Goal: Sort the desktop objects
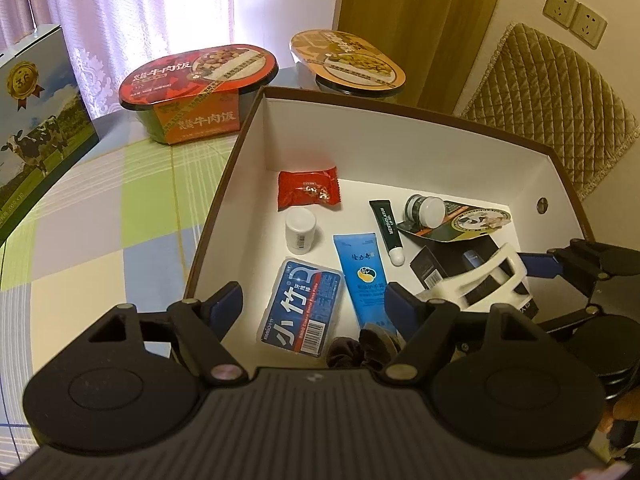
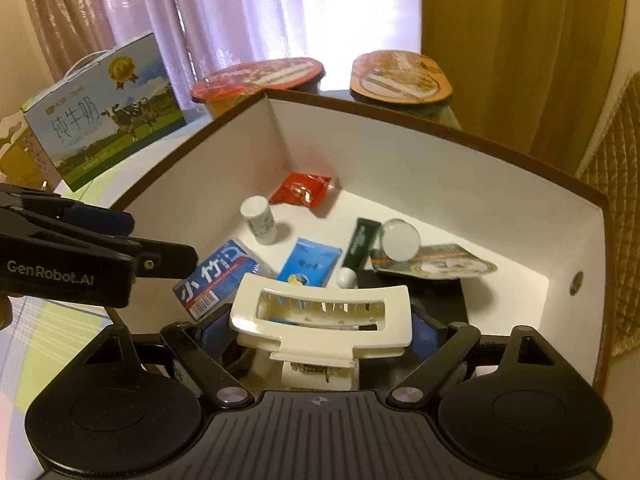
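Your white-walled box [image 2: 440, 168] fills the table, your left gripper [image 1: 314, 300] spread wide and empty over its near rim, your right gripper [image 2: 320, 320] clamped on the white hair clip [image 2: 320, 316] at six o'clock above the box, blue floss case [image 1: 302, 310] inside at seven o'clock.

There is one big open box [image 1: 256, 120]. Inside it lie one red snack packet [image 1: 309, 194], one small white bottle [image 1: 301, 229], one blue floss pick case [image 1: 302, 312], one blue tube [image 1: 362, 276], one thin dark green tube [image 1: 387, 229], one little jar with a white lid [image 1: 425, 210], one round-edged card [image 1: 472, 222] and one black box [image 1: 440, 266]. There is one white hair claw clip [image 2: 320, 320]. Outside stand two meal bowls, one red [image 1: 200, 88] and one orange [image 1: 346, 62], and one milk carton [image 2: 104, 108].
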